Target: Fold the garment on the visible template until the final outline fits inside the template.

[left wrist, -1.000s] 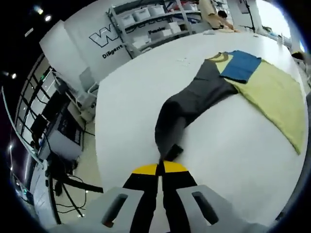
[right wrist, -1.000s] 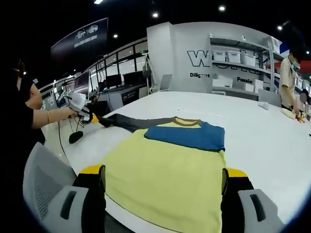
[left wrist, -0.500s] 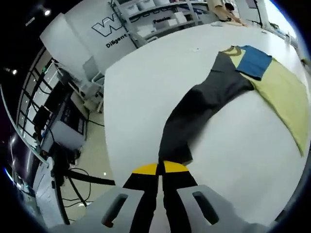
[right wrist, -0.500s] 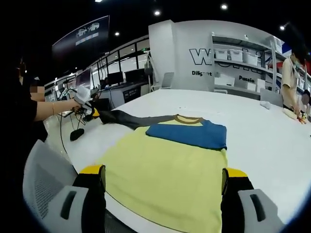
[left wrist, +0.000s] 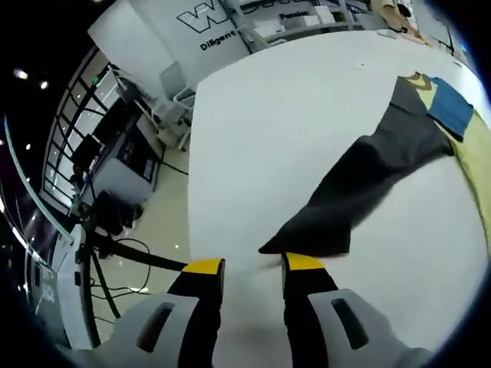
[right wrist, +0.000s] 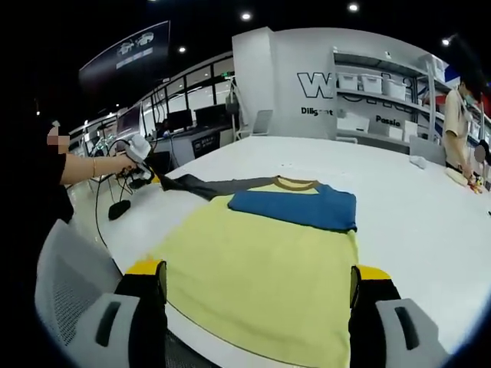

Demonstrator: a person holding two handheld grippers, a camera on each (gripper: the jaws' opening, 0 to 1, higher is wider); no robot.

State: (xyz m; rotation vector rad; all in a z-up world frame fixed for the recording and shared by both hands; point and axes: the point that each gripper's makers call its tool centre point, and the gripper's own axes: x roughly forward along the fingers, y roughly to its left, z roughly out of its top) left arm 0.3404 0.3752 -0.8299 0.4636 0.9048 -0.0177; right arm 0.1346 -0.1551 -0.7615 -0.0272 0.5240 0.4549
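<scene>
My left gripper view sits low at the desk (left wrist: 253, 123) edge, close to the garment's dark sleeve (left wrist: 360, 192), looking along it. My right gripper view faces the garment (right wrist: 261, 261) from its hem, farther back. Both share sleeve and desk.

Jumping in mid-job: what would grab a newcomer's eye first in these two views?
The yellow shirt spread flat on the white table, its blue sleeve folded across the chest. Then the dark grey sleeve stretched out sideways toward the table's edge, its cuff lying just ahead of the open left gripper.
</scene>
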